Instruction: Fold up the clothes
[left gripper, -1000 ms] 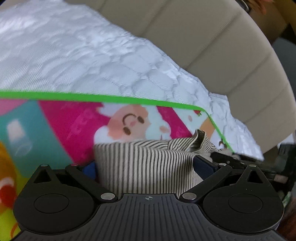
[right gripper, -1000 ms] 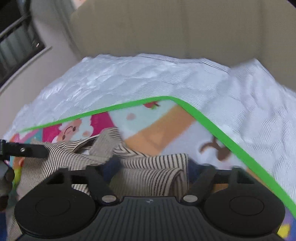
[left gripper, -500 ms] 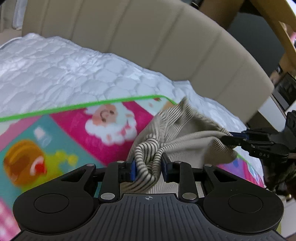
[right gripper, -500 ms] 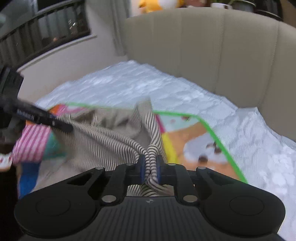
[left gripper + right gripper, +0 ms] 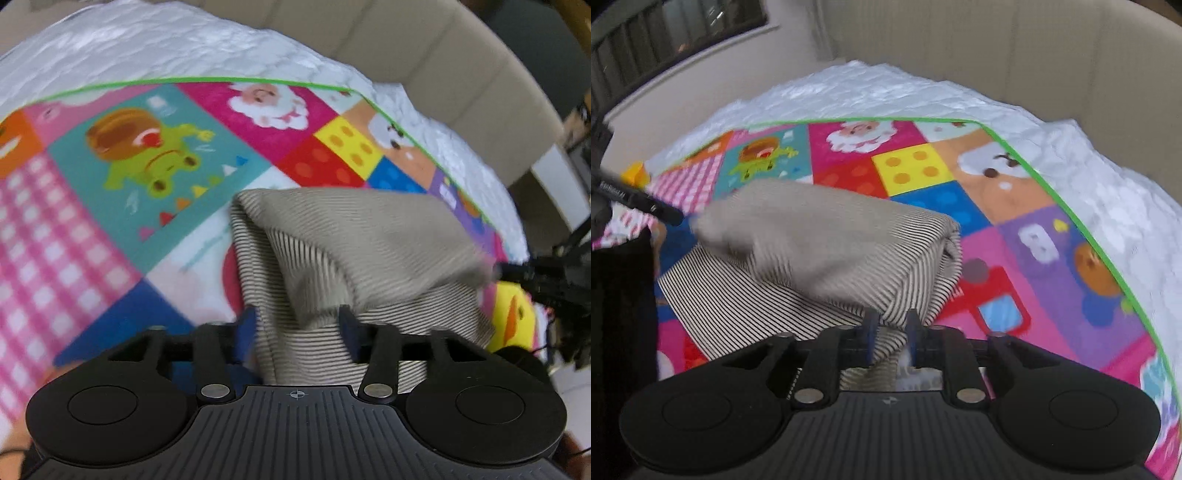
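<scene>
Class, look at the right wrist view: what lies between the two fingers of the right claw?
A bunched fold of the striped garment lies between the fingers of the right claw, whose jaws are opening. The right wrist view shows it.

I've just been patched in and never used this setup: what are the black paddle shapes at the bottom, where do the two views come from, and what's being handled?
Those black shapes are two hand-held grippers, each with a camera looking along its fingers. One view is from the left gripper, the other from the right gripper. A striped garment lies folded over on a colourful play mat atop a white quilted mattress. Cloth sits between both pairs of fingers, which are opening, so it looks released.
</scene>
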`<control>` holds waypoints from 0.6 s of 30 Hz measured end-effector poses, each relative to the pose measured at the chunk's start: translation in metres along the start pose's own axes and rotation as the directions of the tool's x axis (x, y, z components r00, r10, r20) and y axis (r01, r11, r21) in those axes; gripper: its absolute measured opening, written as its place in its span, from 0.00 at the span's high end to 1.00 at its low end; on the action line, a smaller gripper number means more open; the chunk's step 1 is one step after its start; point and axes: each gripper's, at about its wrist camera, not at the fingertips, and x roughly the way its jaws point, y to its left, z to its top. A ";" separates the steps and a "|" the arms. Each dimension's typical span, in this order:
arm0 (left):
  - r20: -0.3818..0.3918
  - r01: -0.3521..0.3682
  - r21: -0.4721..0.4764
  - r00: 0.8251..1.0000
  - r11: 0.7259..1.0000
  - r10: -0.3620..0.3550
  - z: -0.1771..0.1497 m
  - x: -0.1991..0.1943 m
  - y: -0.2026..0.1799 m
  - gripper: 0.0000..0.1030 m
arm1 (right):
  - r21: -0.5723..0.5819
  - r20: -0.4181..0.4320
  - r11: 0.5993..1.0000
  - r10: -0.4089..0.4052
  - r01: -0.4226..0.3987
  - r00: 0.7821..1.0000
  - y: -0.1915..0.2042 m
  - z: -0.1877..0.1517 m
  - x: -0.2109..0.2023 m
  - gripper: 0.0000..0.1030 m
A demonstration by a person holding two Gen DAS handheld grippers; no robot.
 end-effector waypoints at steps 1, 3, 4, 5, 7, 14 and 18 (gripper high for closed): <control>0.012 0.018 -0.025 1.000 1.000 -0.017 -0.001 -0.004 0.003 0.35 | 0.028 0.017 1.000 -0.003 0.002 1.000 -0.004 -0.001 -0.005 0.53; 0.036 0.054 -0.076 0.998 0.996 -0.051 -0.004 -0.012 0.010 0.26 | 0.084 0.047 0.996 -0.009 0.005 0.999 -0.011 -0.002 -0.010 0.48; 0.049 0.073 -0.101 0.996 0.992 -0.069 -0.003 -0.012 0.011 0.21 | 0.114 0.064 0.994 -0.014 0.007 0.998 -0.014 -0.001 -0.010 0.46; 0.058 0.090 -0.123 0.995 0.988 -0.083 -0.003 -0.009 0.011 0.18 | 0.145 0.081 0.989 -0.017 0.005 0.997 -0.016 0.001 -0.008 0.45; 0.067 0.121 -0.158 0.992 0.980 -0.111 -0.002 -0.001 0.010 0.15 | 0.209 0.110 0.978 -0.021 -0.003 0.994 -0.020 0.005 0.004 0.43; -0.023 0.051 -0.218 0.998 0.975 -0.057 -0.002 0.067 0.002 0.13 | 0.200 0.069 0.980 -0.018 0.004 0.997 -0.001 0.015 0.079 0.31; -0.002 0.056 -0.205 0.998 0.977 -0.058 0.002 0.080 0.000 0.34 | 0.031 0.033 0.999 -0.038 0.037 0.999 0.023 0.025 0.104 0.57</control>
